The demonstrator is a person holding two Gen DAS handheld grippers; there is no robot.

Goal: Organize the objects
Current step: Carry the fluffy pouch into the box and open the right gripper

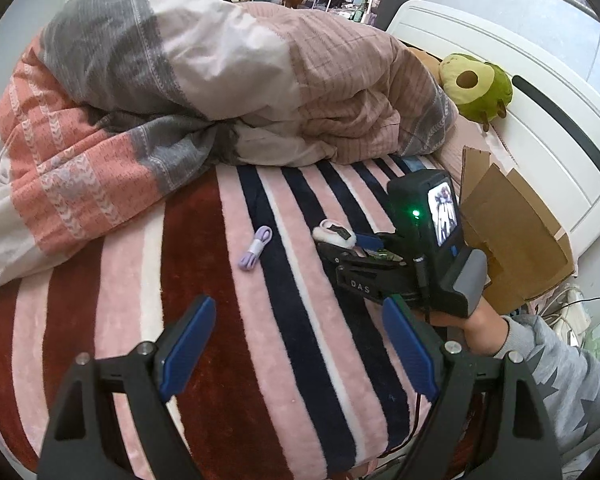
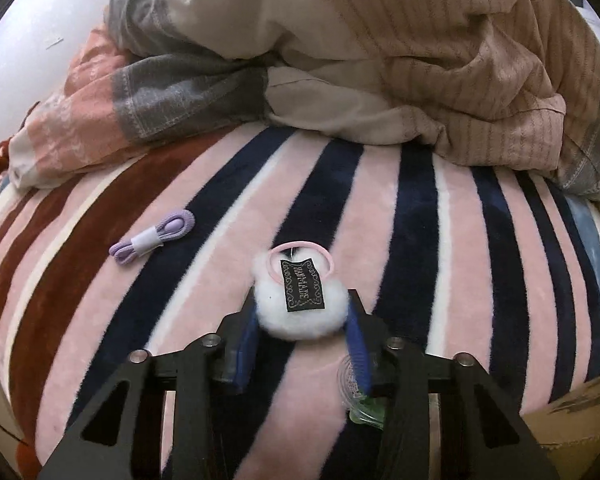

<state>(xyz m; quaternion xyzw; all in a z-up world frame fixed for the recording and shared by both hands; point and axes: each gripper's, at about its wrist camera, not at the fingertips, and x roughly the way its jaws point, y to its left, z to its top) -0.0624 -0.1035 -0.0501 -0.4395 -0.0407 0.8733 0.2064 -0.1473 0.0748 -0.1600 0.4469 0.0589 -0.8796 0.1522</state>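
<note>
Right hand-held gripper (image 2: 302, 334): its blue pads sit on either side of the white fluffy pom-pom hair tie with a pink elastic loop and a black woven label (image 2: 300, 300). The fluff fills the gap between the pads and bulges over both, so I judge the pom-pom clamped, though the soft pile hides the actual contact. The pom-pom rests on the pink, navy and dark-red striped plush blanket (image 2: 380, 216) covering the bed, directly ahead of the right hand-held gripper, elastic loop at its far end.

Left hand-held gripper (image 1: 296, 354): jaws wide apart, nothing between them, only blanket below.

Key relation: the lilac flat cord bundled with a white band (image 1: 255, 248) lies on the blanket ahead of the left hand-held gripper, far of its tips and slightly toward its left finger. Its long axis runs near-left to far-right in the left wrist view. It is well apart from the pom-pom, to its left. Judgement: the left hand is nearer the cord; the right is occupied.

Containers: an open brown cardboard box (image 1: 512, 232) stands at the right edge of the bed, flaps up, beside the white headboard (image 1: 540, 120). Its interior is not visible, so contents unknown. Judgement: the likely destination for both items.

Other: a small clear plastic item (image 2: 354, 388) lies under the right finger, identity unclear. A crumpled quilt (image 1: 220, 80) occupies the far side; an avocado plush (image 1: 476, 86) lies by the headboard.
</note>
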